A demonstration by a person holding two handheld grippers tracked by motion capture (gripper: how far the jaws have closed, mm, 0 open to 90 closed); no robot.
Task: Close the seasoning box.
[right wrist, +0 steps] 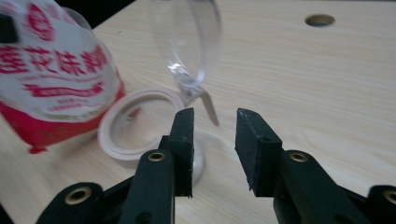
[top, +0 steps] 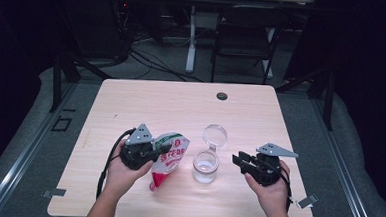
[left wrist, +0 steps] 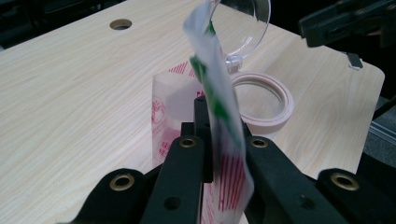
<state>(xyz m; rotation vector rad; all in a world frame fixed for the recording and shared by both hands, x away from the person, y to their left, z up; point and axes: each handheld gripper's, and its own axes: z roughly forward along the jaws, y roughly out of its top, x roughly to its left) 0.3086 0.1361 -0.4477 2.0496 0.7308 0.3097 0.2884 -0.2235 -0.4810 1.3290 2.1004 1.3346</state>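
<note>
while the left tongs point(top: 165, 148) pinch the red-and-white plastic seasoning pouch point(top: 168, 160) just beside the small clear glass jar point(top: 205, 166) with its round hinged lid point(top: 214, 136) flipped up, the right tongs point(top: 237, 159) hover parted and empty. tipping the floppy pouch off-centre could spill contents onto the pale wooden tabletop point(top: 151, 101) or nudge the jar over.

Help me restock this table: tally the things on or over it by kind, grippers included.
Grippers: 2, left gripper and right gripper
Seasoning bags: 1, red-and-white bag
Jars: 1, clear jar with open hinged lid
Total: 4
</note>
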